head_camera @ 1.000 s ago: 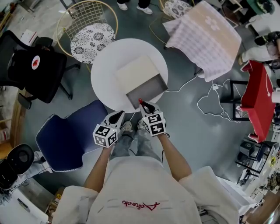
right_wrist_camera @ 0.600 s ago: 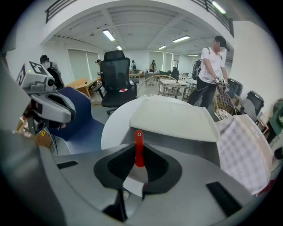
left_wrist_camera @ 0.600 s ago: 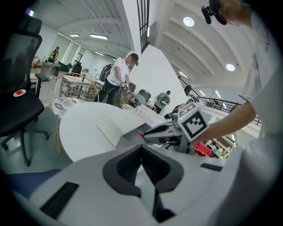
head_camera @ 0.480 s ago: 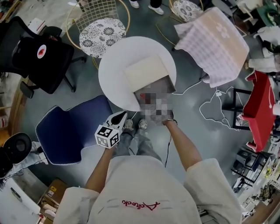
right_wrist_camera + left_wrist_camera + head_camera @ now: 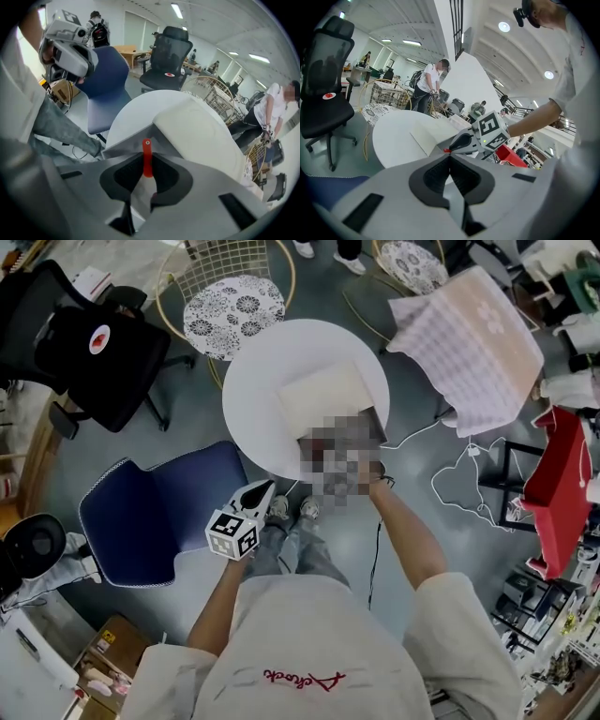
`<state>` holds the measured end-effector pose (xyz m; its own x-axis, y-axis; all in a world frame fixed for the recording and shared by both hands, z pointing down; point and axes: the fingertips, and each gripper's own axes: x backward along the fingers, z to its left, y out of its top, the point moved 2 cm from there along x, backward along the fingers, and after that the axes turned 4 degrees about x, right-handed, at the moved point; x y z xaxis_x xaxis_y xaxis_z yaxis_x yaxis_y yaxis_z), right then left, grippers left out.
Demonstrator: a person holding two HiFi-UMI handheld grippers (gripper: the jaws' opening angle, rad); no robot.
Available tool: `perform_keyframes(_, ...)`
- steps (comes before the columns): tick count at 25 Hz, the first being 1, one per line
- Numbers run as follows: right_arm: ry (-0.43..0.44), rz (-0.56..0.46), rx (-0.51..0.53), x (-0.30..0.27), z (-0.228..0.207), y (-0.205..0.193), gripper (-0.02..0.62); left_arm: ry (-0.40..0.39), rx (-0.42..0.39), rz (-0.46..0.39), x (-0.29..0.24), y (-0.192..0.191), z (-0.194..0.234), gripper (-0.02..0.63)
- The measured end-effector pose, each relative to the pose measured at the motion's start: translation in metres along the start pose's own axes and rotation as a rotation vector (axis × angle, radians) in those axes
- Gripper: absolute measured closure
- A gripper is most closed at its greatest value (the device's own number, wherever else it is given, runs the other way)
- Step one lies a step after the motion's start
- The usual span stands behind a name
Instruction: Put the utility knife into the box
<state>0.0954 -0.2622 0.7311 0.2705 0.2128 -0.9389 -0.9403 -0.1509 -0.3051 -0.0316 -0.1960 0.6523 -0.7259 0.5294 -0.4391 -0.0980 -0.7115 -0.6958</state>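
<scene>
On the round white table [image 5: 258, 381] lies the box's cream lid [image 5: 323, 390]; a mosaic patch hides the open box beside it and my right gripper. In the right gripper view, my right gripper [image 5: 147, 158] is shut on the red utility knife [image 5: 147, 149]. It points steeply down at the box's grey wall [image 5: 125, 140], next to the cream lid [image 5: 201, 126]. My left gripper [image 5: 265, 486] hangs short of the table's near edge, shut and holding nothing. The left gripper view shows its jaws [image 5: 450, 158] together, with the right gripper [image 5: 453, 149] and the knife's red tip [image 5: 446, 150] beyond them.
A blue chair [image 5: 159, 512] stands at the table's near left and a black office chair [image 5: 103, 352] further left. Wire chairs with patterned cushions [image 5: 234, 306] and a chair draped in checked cloth [image 5: 469, 334] stand behind. Cables [image 5: 459, 484] lie on the floor at right.
My right gripper has gone from the table's near edge forward over the box, rolling and tipping downward with the knife. My left gripper has shifted only a little.
</scene>
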Motion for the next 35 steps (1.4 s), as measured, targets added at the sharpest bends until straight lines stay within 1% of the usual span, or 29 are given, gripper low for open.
perform_keyframes(7,0.077,0.063,0.138,-0.019,-0.001,-0.009,0.531,0.021,0.012,-0.006,0.003,-0.001,0.004,0.595)
perform_keyframes(11,0.124,0.091,0.183,-0.027,0.003,-0.015,0.531,0.037,0.022,-0.011,0.006,-0.003,0.005,0.595)
perform_keyframes(15,0.165,0.131,0.278,-0.036,0.009,-0.024,0.531,0.048,0.030,-0.011,0.009,-0.005,0.008,0.595)
perform_keyframes(17,0.170,0.138,0.277,-0.039,0.009,-0.026,0.531,0.051,0.032,-0.009,0.010,-0.006,0.009,0.594)
perform_keyframes(20,0.173,0.142,0.248,-0.044,0.006,-0.028,0.531,0.056,0.034,-0.007,0.011,-0.008,0.010,0.595)
perform_keyframes(25,0.175,0.126,0.239,-0.045,0.007,-0.030,0.529,0.066,0.042,-0.001,0.014,-0.012,0.011,0.595)
perform_keyframes(35,0.172,0.126,0.254,-0.046,0.008,-0.029,0.529,0.064,0.039,0.013,0.017,-0.017,0.011,0.595)
